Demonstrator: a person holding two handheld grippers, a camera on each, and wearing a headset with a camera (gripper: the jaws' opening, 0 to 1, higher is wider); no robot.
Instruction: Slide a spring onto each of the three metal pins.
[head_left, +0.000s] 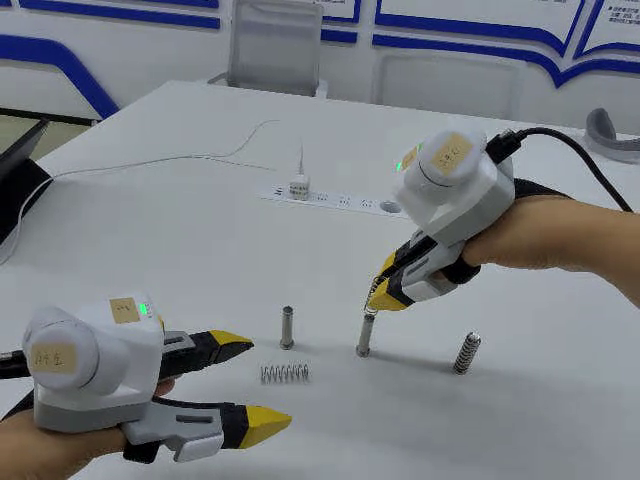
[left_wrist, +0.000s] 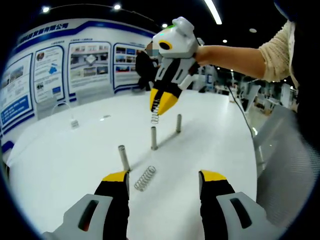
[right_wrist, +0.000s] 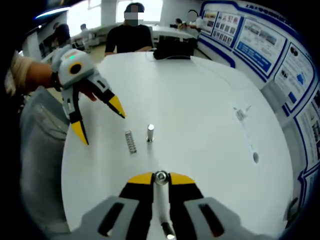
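Observation:
Three metal pins stand on the white table (head_left: 150, 230). The left pin (head_left: 287, 327) is bare. My right gripper (head_left: 383, 297) is shut on a spring (head_left: 375, 292) held upright, its lower end just over the top of the middle pin (head_left: 365, 336). The right pin (head_left: 467, 352) wears a spring. A loose spring (head_left: 284, 373) lies flat in front of the left pin. My left gripper (head_left: 255, 385) rests open near it, holding nothing. In the left gripper view the loose spring (left_wrist: 145, 178) lies between and just beyond the open tips (left_wrist: 164, 176), and the held spring (left_wrist: 155, 116) hangs above the middle pin (left_wrist: 154, 138).
A white power strip (head_left: 330, 198) with a plug (head_left: 299, 185) and a thin cable lies mid-table behind the pins. A grey chair (head_left: 275, 45) stands at the far edge. A dark laptop edge (head_left: 15, 180) sits at the left. A person (right_wrist: 131, 30) stands beyond the table.

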